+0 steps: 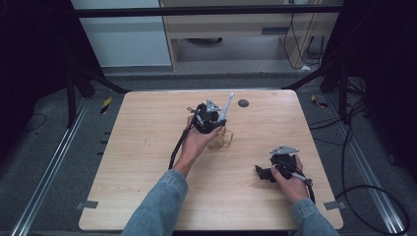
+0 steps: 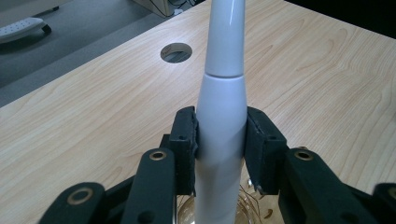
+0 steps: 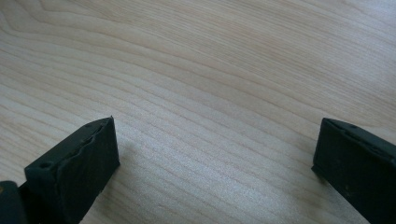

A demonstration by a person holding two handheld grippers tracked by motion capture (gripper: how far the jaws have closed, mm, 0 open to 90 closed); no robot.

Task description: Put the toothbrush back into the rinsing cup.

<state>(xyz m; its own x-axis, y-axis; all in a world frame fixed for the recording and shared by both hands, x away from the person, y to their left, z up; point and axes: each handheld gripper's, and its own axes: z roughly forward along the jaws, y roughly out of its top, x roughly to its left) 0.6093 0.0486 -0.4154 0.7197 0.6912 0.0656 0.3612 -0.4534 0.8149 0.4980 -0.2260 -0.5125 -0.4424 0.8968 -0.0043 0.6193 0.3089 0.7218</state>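
My left gripper (image 1: 216,122) is shut on a white tapered handle (image 1: 227,104) over the middle of the wooden table (image 1: 147,147). In the left gripper view the black pads (image 2: 187,140) press both sides of the white handle (image 2: 224,70), which points away toward the far edge. Just below it sits a clear glass holder with gold wire (image 1: 221,140), glimpsed between the jaws (image 2: 247,207). My right gripper (image 1: 263,173) rests low near the front right of the table. Its jaws (image 3: 215,163) stand wide open over bare wood with nothing between them.
A round dark hole (image 1: 243,103) in the tabletop lies just beyond the handle's tip, also seen as a round hole (image 2: 176,52) in the left gripper view. Metal floor rails and loose cables flank the table. A cabinet stands behind it.
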